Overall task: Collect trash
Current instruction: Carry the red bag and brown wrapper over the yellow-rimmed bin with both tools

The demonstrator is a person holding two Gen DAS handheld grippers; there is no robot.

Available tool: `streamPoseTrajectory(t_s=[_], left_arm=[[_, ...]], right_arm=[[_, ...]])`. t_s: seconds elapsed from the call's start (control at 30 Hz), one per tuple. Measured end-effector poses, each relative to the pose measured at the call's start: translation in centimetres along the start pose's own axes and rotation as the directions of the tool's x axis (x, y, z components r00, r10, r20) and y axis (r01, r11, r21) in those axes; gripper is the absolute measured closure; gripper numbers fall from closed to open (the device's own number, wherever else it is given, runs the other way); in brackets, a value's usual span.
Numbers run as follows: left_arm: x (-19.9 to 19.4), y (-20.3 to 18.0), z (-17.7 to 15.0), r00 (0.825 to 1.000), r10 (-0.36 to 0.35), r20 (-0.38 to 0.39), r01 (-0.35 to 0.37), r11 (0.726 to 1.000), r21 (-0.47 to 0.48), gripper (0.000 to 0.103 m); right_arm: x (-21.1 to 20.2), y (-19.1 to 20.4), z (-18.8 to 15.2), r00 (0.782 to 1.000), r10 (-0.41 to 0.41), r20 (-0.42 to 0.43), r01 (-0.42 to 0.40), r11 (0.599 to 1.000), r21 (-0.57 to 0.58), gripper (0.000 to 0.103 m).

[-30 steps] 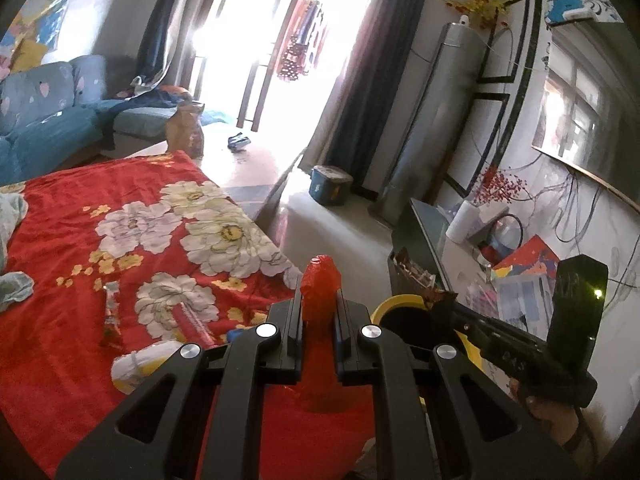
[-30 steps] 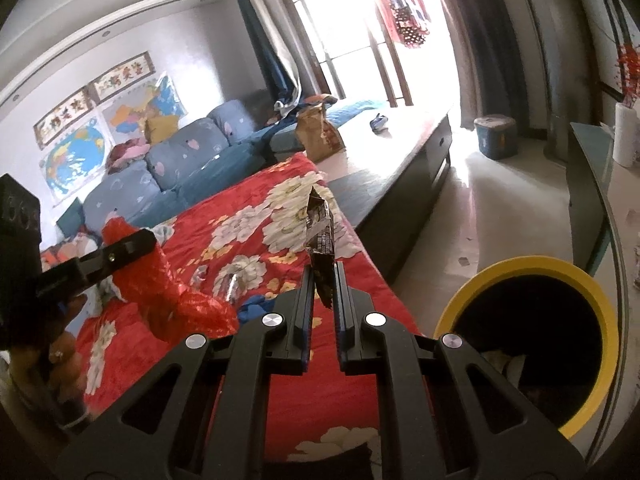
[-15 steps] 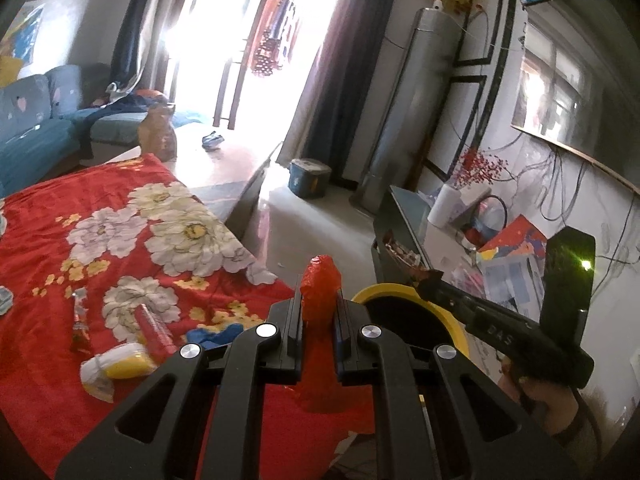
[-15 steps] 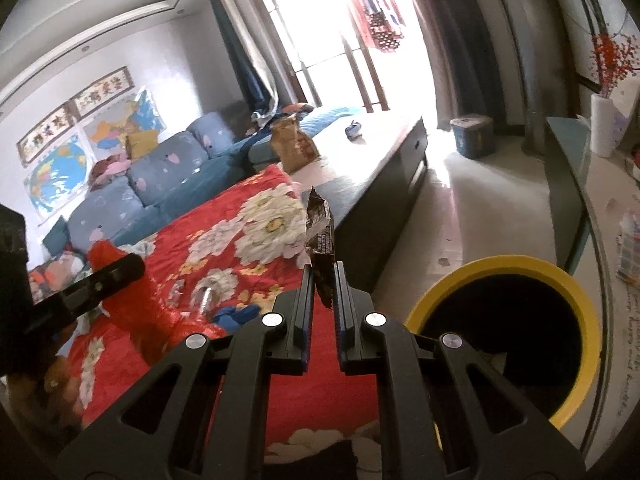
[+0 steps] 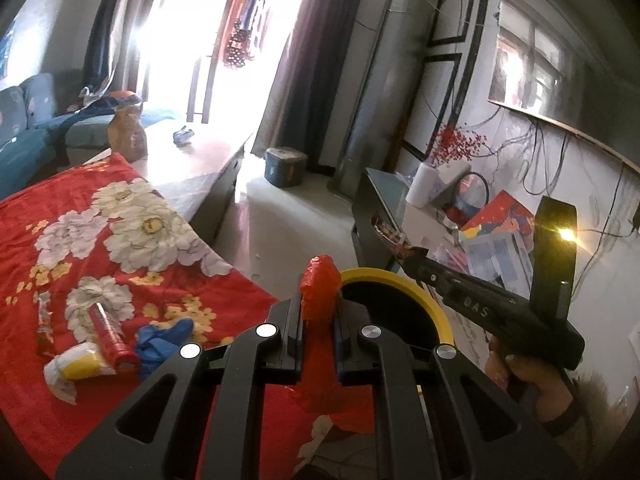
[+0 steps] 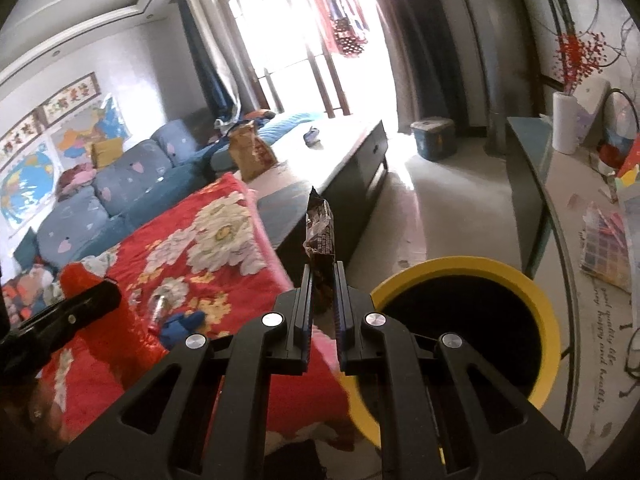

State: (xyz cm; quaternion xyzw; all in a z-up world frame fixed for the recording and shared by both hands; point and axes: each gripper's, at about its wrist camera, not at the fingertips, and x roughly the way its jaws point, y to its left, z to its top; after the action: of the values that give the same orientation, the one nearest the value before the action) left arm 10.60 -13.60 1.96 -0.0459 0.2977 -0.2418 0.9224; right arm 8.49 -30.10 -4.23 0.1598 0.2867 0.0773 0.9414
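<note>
My left gripper (image 5: 318, 306) is shut on a crumpled red plastic bag (image 5: 320, 280), which pokes up between the fingers just in front of the yellow-rimmed black bin (image 5: 404, 282). My right gripper (image 6: 322, 280) is shut on a dark brown snack wrapper (image 6: 320, 236) standing upright, left of the bin's rim (image 6: 460, 262). In the left wrist view the right gripper (image 5: 414, 258) reaches over the bin's far rim. In the right wrist view the left gripper (image 6: 106, 294) and its red bag (image 6: 100, 332) hang over the red blanket.
On the red floral blanket (image 5: 80, 216) lie a red tube wrapper (image 5: 108, 334), a blue crumpled glove (image 5: 160, 340), a yellow-white packet (image 5: 76, 364) and a thin red wrapper (image 5: 42, 324). A cluttered glass desk (image 6: 568, 216) stands right of the bin, a dark low table (image 6: 344, 152) beyond.
Both grippers have swung right, toward the bin, each still holding its piece. The yellow rim now looks larger and nearer in both views, and less of the blanket shows.
</note>
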Motion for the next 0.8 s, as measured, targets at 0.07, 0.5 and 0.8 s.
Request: streamPoseTrajectory(t_s=[0.07, 0.5, 0.8], left_arm=[[0.4, -0.5, -0.1, 1.0, -0.007, -0.007, 0.008, 1.0, 0.007, 0.093], [3.0, -3.6, -0.3, 0.998, -0.036, -0.044, 0.039, 0.998, 0.056, 0.093], [5.1, -5.4, -0.3, 0.996, -0.051, -0.067, 0.056, 0.995, 0.085, 0.093]], right_arm=[[0.1, -0.6, 0.0, 1.0, -0.012, 0.0, 0.012, 1.0, 0.009, 0.097], [0.1, -4.3, -0.1, 0.998, -0.067, 0.01, 0.066, 0.994, 0.086, 0.097], [0.3, -7.0, -0.8, 0.994, -0.106, -0.015, 0.107, 0.984, 0.141, 0.097]])
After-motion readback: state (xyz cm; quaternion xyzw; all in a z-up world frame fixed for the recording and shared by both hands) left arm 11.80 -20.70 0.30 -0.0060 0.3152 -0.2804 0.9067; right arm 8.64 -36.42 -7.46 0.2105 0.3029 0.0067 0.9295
